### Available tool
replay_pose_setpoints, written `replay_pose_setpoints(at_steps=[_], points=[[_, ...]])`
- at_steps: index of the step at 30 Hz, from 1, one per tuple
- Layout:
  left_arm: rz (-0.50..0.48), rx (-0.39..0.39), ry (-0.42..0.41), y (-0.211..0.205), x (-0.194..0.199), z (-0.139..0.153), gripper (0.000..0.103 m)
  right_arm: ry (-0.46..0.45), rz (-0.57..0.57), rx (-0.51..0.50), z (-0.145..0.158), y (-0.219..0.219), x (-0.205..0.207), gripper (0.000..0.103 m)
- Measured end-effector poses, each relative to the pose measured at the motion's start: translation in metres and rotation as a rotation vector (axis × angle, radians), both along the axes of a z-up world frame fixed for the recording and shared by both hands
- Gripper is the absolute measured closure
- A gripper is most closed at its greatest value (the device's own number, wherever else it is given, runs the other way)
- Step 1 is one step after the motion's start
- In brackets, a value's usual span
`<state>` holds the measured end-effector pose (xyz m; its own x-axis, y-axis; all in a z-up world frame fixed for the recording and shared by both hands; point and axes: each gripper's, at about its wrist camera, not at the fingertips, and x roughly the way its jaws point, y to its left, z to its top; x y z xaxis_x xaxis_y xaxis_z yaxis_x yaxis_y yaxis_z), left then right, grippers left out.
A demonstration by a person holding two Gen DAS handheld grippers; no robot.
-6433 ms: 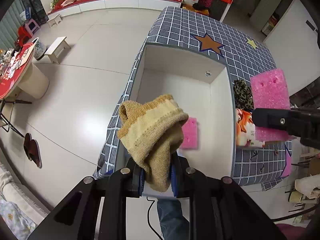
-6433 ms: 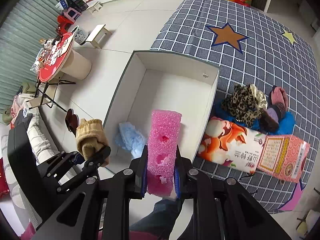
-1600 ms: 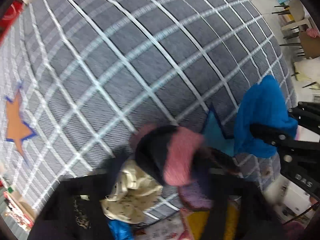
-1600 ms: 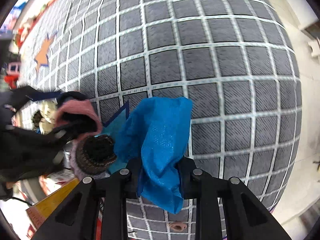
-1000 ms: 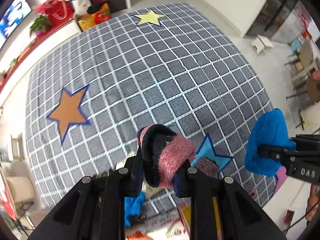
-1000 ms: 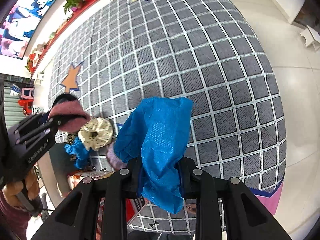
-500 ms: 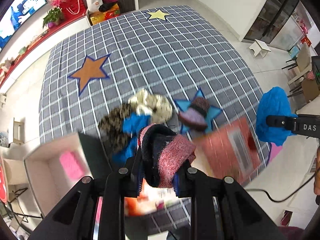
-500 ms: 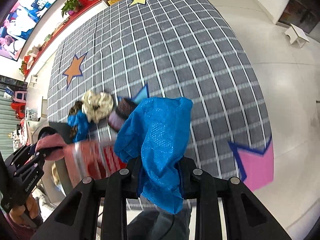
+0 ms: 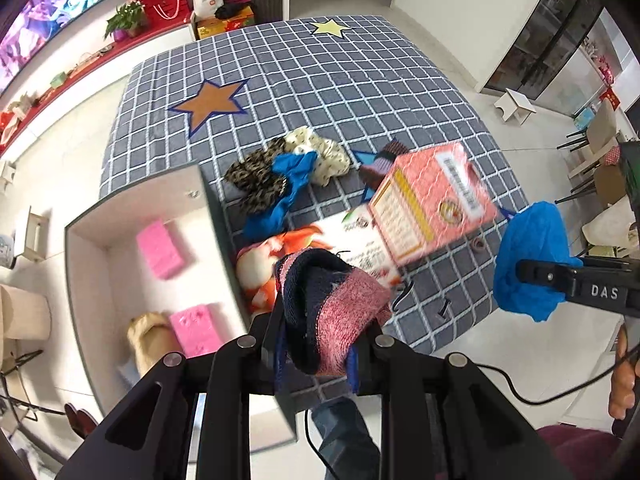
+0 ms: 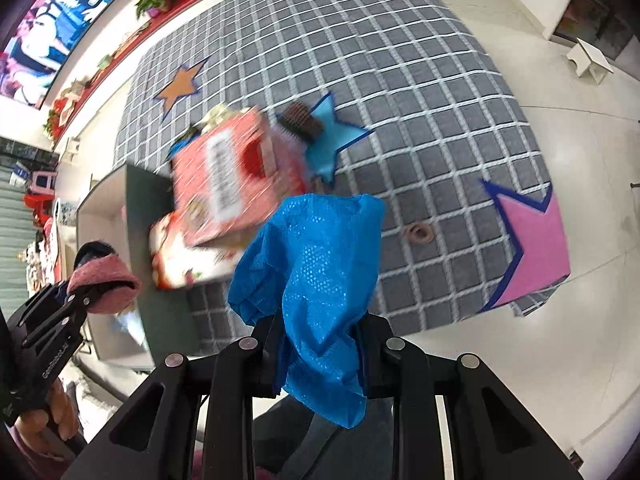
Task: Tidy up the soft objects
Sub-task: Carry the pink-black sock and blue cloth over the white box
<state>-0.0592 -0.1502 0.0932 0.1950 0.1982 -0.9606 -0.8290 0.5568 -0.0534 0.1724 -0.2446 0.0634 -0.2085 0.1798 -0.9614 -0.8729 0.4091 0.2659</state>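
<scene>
My left gripper [image 9: 316,344] is shut on a pink and navy knitted sock [image 9: 332,304], held above the table's near edge beside the white box [image 9: 86,264]. My right gripper [image 10: 320,356] is shut on a blue non-woven cover [image 10: 316,264], held off the table's near right edge; it also shows in the left wrist view [image 9: 530,264]. The box holds two pink sponges [image 9: 158,248] and a tan sock [image 9: 146,340]. The left gripper with the sock shows in the right wrist view [image 10: 102,280].
On the grey checked tablecloth [image 9: 320,80] lie a leopard-print cloth [image 9: 256,180], a blue cloth [image 9: 292,184], a cream cloth [image 9: 320,152], a striped sock [image 9: 384,160], a pink carton [image 9: 432,200] and a tissue pack [image 9: 312,248]. A hair tie [image 10: 418,234] lies near a pink star.
Both grippers have pulled back from the table toward me with the sock and the blue cover still held. The white box now shows larger at the left.
</scene>
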Motion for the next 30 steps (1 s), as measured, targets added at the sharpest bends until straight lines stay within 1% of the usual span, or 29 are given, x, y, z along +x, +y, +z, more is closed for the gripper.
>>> replay_pose_setpoints(at_steps=[7, 17, 30], points=[[0.026, 0.02, -0.011, -0.017, -0.028, 0.007, 0.078, 0.007, 0.08, 0.011, 0.002, 0.0, -0.047, 0.076], [0.107, 0.053, -0.016, -0.027, -0.069, 0.018, 0.078, -0.007, 0.224, 0.045, 0.011, 0.016, -0.103, 0.076], [0.223, 0.074, -0.014, -0.035, -0.115, 0.024, 0.078, -0.009, 0.335, 0.067, 0.016, 0.033, -0.144, 0.076]])
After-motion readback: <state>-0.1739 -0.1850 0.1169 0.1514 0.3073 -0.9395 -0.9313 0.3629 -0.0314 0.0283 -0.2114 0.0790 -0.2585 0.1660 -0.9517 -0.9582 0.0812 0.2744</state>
